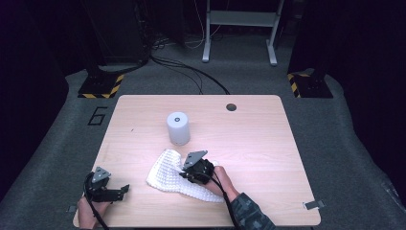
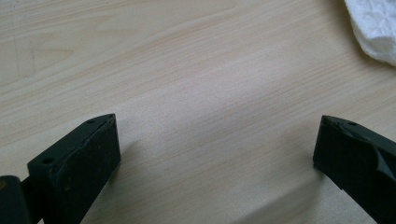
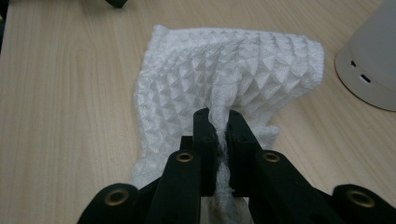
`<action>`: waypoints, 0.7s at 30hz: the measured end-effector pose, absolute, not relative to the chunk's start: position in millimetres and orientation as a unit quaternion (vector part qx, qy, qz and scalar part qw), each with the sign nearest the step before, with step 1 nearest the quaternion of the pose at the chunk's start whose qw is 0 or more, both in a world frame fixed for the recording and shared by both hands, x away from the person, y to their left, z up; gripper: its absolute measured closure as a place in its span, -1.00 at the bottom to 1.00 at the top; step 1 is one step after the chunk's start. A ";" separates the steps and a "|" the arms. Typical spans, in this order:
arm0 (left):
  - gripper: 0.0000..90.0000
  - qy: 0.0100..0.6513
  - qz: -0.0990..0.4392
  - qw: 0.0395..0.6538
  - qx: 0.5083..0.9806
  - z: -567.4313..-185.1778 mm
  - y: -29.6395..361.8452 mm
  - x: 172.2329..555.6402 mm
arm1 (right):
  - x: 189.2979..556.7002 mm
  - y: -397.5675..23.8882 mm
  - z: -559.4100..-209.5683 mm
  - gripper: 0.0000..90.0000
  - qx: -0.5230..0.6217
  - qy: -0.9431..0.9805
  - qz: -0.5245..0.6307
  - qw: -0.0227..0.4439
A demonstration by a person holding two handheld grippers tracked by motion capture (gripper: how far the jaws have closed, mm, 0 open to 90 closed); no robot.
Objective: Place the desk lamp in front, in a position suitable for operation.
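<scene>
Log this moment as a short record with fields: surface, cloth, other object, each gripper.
surface: light wooden table
cloth: white waffle-knit cloth, pinched into a fold near its middle, the rest lying on the table
other object: white cylinder speaker, upright, beyond the cloth, apart from it
right gripper: shut on the cloth
left gripper: open over bare table, nothing between the jaws

One marking is legible: a large dark numeral "6" (image 1: 98, 115) on the grey floor covering (image 1: 57, 139), just beside the far left corner of the table (image 1: 249, 143). No other readable text, label or brand appears.
</scene>
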State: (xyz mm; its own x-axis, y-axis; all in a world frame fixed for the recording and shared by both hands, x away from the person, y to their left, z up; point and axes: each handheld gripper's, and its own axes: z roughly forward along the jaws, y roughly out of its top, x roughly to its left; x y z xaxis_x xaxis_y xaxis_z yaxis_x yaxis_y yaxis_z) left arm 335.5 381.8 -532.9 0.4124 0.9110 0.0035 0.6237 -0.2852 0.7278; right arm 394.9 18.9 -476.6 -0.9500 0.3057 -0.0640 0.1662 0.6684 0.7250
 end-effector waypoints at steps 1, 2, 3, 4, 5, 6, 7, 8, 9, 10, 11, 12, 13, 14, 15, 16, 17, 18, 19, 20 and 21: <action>-0.99 0.498 0.215 0.333 0.772 -532.8 381.8 335.5 | 394.5 17.3 -474.6 0.88 0.131 0.908 0.387 0.091; -0.99 0.498 0.214 0.332 0.772 -532.5 381.9 335.5 | 393.4 16.0 -472.6 0.88 0.138 0.905 0.392 0.090; -0.99 0.498 0.216 0.332 0.772 -532.8 381.8 335.5 | 393.0 14.0 -470.7 0.88 0.136 0.904 0.395 0.093; -0.99 0.497 0.217 0.333 0.772 -533.0 381.8 335.5 | 391.9 11.6 -468.1 0.89 0.139 0.902 0.399 0.092; -0.99 0.497 0.216 0.333 0.771 -532.9 381.8 335.5 | 390.9 10.0 -466.5 0.89 0.143 0.901 0.400 0.091; -0.99 0.498 0.215 0.332 0.772 -532.7 381.9 335.5 | 390.4 7.5 -464.4 0.89 0.142 0.900 0.401 0.093; -0.99 0.497 0.215 0.332 0.772 -532.7 381.8 335.5 | 390.3 5.5 -462.3 0.89 0.140 0.898 0.406 0.096; -0.99 0.497 0.217 0.333 0.771 -533.1 381.7 335.5 | 389.0 3.4 -460.1 0.89 0.142 0.898 0.406 0.096; -0.99 0.497 0.217 0.333 0.771 -533.0 381.7 335.5 | 387.2 0.7 -457.6 0.89 0.147 0.896 0.408 0.098; -0.99 0.497 0.217 0.333 0.772 -533.0 381.7 335.5 | 387.0 -1.4 -456.0 0.89 0.144 0.896 0.409 0.099; -0.99 0.497 0.216 0.333 0.772 -532.9 381.8 335.5 | 386.0 -3.7 -454.1 0.89 0.147 0.894 0.410 0.101; -0.99 0.497 0.217 0.333 0.772 -533.0 381.7 335.5 | 384.9 -6.1 -452.2 0.89 0.152 0.892 0.413 0.101; -0.99 0.497 0.216 0.333 0.772 -532.9 381.8 335.5 | 384.7 -9.0 -450.2 0.89 0.150 0.892 0.414 0.103; -0.99 0.497 0.217 0.332 0.772 -532.9 381.8 335.5 | 383.1 -12.3 -448.1 0.89 0.156 0.889 0.419 0.104; -0.99 0.497 0.217 0.333 0.772 -533.0 381.7 335.5 | 383.2 -14.8 -446.5 0.89 0.151 0.889 0.420 0.104; -0.99 0.497 0.217 0.333 0.771 -533.0 381.7 335.5 | 381.5 -18.3 -444.5 0.89 0.157 0.887 0.422 0.105; -0.99 0.497 0.217 0.333 0.772 -533.0 381.7 335.5 | 380.7 -20.3 -443.3 0.89 0.160 0.885 0.424 0.108; -0.99 0.497 0.217 0.333 0.771 -533.0 381.7 335.5 | 380.5 -23.2 -441.7 0.89 0.159 0.884 0.425 0.111; -0.99 0.496 0.217 0.332 0.772 -532.9 381.9 335.5 | 379.6 -26.0 -440.5 0.89 0.164 0.882 0.428 0.110; -0.99 0.497 0.217 0.333 0.772 -533.0 381.7 335.5 | 379.4 -28.7 -439.4 0.89 0.164 0.881 0.428 0.115; -0.99 0.497 0.217 0.333 0.772 -533.0 381.7 335.5 | 379.5 -32.2 -438.0 0.89 0.166 0.880 0.428 0.122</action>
State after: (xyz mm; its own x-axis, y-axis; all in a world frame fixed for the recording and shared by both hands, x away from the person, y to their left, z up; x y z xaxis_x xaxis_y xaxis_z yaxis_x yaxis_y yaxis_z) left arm 335.5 381.7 -533.0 0.4120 0.9112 0.0039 0.6225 -0.2846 0.7290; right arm 379.5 -32.2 -438.0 -0.9151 0.3968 -0.0722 0.1884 0.5789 0.7934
